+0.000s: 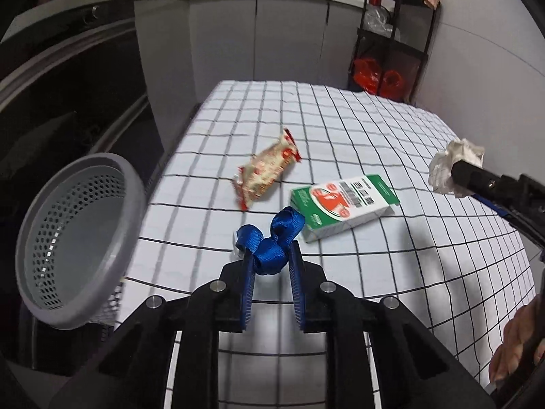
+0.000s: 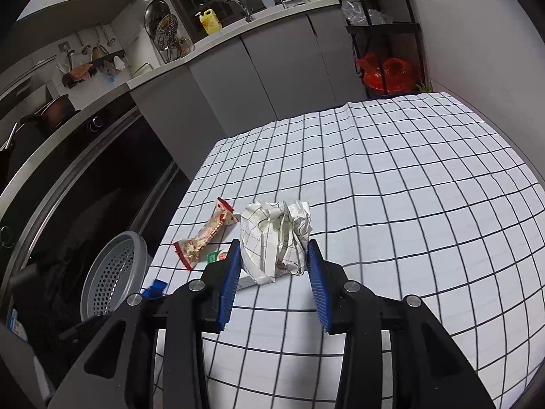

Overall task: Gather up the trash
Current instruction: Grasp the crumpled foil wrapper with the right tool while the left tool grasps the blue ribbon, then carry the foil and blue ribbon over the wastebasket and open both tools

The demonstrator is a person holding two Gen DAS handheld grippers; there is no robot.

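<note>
— Where was the left gripper (image 1: 270,255) when you looked?

— Up over the near part of the desk (image 1: 391,129), its blue pads clamped on a knotted blue ribbon (image 1: 272,242). The ribbon bunched up past the fingertips, clear of the checked cloth.

— And what lay ahead of it?

— Just beyond and a little to its right, a green and white carton (image 1: 344,206) lying flat. Further ahead, slightly left, a red and white snack wrapper (image 1: 265,173), apart from the carton. Past those two the cloth ran bare all the way to the far edge.

— The bin?

— The grey perforated basket (image 1: 78,238) sat off the gripper's left side, tilted with its mouth turned toward the desk, right at the desk's left edge. Between ribbon and rim there was an open stretch of cloth.

— The right gripper (image 2: 274,255)?

— Closed on a crumpled ball of white paper (image 2: 276,238), the pads pressing its two sides. From the left camera it showed far off to the right, held above the cloth. To its left sat the wrapper (image 2: 204,235), then the basket (image 2: 112,269) beyond the desk's edge. Ahead and to its right, the cloth lay open to the far corner, where a black shelf rack (image 2: 385,34) stood against the wall.
</note>
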